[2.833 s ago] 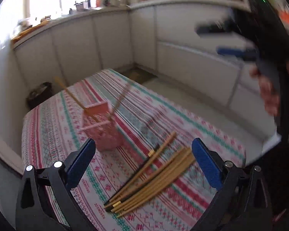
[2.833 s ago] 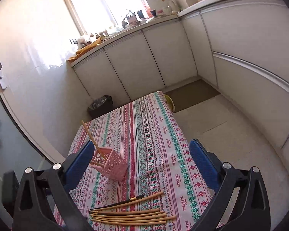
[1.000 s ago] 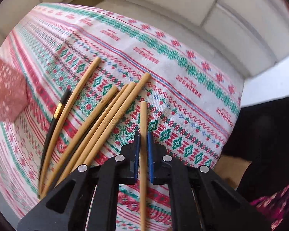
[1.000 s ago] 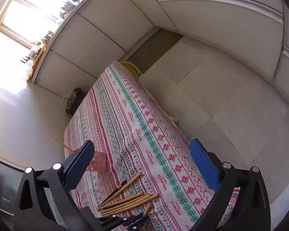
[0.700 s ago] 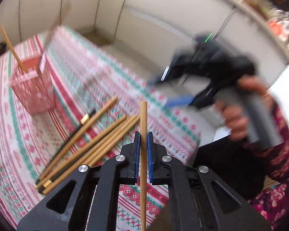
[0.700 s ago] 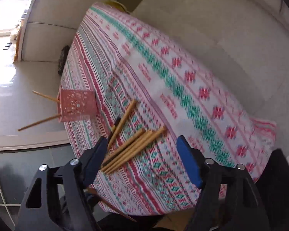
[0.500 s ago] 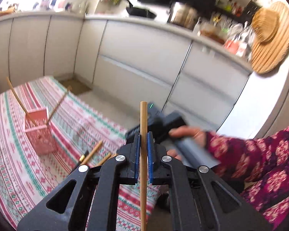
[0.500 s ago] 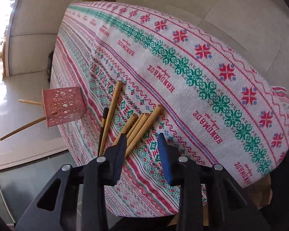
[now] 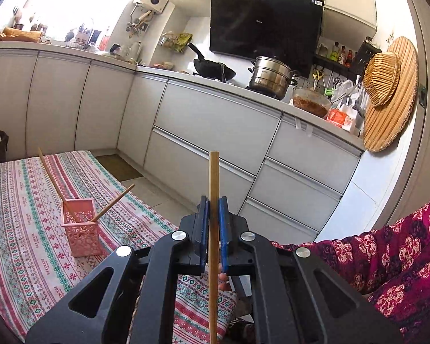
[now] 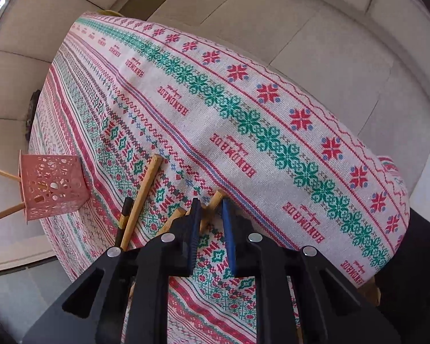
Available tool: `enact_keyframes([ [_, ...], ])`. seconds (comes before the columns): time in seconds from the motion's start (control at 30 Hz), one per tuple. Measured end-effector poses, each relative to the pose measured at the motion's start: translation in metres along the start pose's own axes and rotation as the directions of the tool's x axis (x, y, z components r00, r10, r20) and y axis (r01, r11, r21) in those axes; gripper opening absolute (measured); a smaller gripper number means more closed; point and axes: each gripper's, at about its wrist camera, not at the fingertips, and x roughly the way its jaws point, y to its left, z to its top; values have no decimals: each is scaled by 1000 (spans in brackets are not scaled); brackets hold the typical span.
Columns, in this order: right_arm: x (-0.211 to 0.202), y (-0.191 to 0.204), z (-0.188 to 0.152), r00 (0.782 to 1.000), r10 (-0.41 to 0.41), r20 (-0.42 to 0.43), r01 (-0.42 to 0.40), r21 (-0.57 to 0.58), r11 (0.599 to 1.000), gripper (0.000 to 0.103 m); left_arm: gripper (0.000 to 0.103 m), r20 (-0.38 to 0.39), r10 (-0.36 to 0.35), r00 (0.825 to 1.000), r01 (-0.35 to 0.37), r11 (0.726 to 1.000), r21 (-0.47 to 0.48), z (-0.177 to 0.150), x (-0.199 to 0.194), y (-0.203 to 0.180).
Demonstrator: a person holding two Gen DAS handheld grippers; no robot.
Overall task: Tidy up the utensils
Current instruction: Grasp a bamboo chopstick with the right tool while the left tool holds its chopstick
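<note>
My left gripper (image 9: 212, 209) is shut on a wooden chopstick (image 9: 214, 177), held off the table with its end sticking out past the pads. Lower left, a pink perforated holder (image 9: 81, 235) stands on the patterned tablecloth (image 9: 23, 229) with two chopsticks leaning in it. In the right wrist view, my right gripper (image 10: 210, 209) points down at the loose pile. Its jaws are closing around the end of one wooden chopstick (image 10: 216, 197), and the pads do not press on it. More wooden chopsticks (image 10: 144, 189) and a black one (image 10: 125, 210) lie beside it. The holder (image 10: 53, 190) stands to the left.
White kitchen cabinets (image 9: 215, 126) run behind the table, with a wok (image 9: 212, 67) and a steel pot (image 9: 269, 77) on the counter. A person's patterned sleeve (image 9: 392, 258) fills the lower right. The table edge (image 10: 315, 94) drops to a tiled floor (image 10: 315, 37).
My left gripper has lifted its chopstick off the cloth and swung up to face the kitchen. The right gripper has come down over the pile and narrowed its jaws from wide open.
</note>
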Motion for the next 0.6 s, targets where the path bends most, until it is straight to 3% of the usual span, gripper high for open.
enact_keyframes([
  [0.07,4,8,3,1000,-6,20,7,-51,999,8,6,5,12,1000,-12,1000,-8,0,-2,2],
  [0.27,0,14,22,996,-67,56,75,-152,986,8,6,16,35,999,-35,999,-39,-1,-3,8],
  [0.4,5,23,25,992,-120,23,122,-255,959,8,6,21,41,999,-40,998,-44,0,-2,7],
  [0.53,9,37,15,981,-176,82,193,-322,927,8,6,33,56,998,-54,997,-53,1,-3,8],
  [0.6,9,36,13,983,-153,100,178,-324,929,8,6,49,67,997,-64,996,-64,2,-5,9],
])
